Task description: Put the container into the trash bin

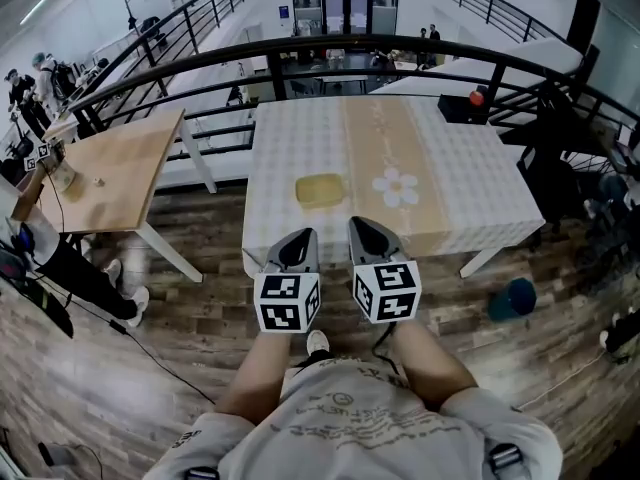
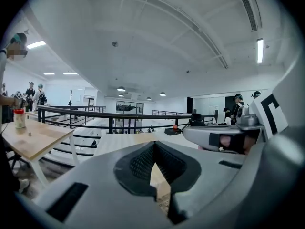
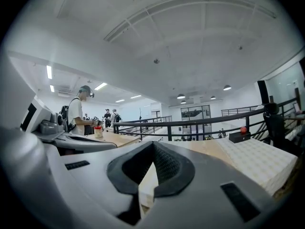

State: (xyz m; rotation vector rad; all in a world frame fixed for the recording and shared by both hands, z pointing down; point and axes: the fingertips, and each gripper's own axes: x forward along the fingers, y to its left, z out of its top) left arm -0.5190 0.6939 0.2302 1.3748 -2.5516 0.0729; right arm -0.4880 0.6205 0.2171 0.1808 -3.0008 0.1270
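- The container (image 1: 320,190), a flat pale-yellow piece, lies on the table (image 1: 470,183). It sits on the tan runner (image 1: 385,133) that crosses the checked cloth (image 1: 290,138), closer to the table's near edge than to its far edge and about midway along it.
- A white flower-shaped mat (image 1: 398,187) lies just beside the container on its right, also on the runner.
- The left gripper (image 1: 300,236) has its jaws together with nothing between them. In the left gripper view the two dark pads meet at the tip (image 2: 155,143).
- The right gripper (image 1: 362,224) shows the same thing. Its jaws are closed tip to tip (image 3: 152,143) and it holds nothing.
- Both grippers hang side by side at the table's near edge, pointing across it. Both are apart from the container, which lies just ahead of them.
- A teal bin (image 1: 512,299) stands on the wooden floor (image 1: 200,328) beyond the table's near right corner, well apart from the container.
- A wooden table (image 1: 110,173) stands off the left edge, with a person (image 3: 76,113) beside it.
- A black railing (image 1: 400,48) curves behind the far edge.
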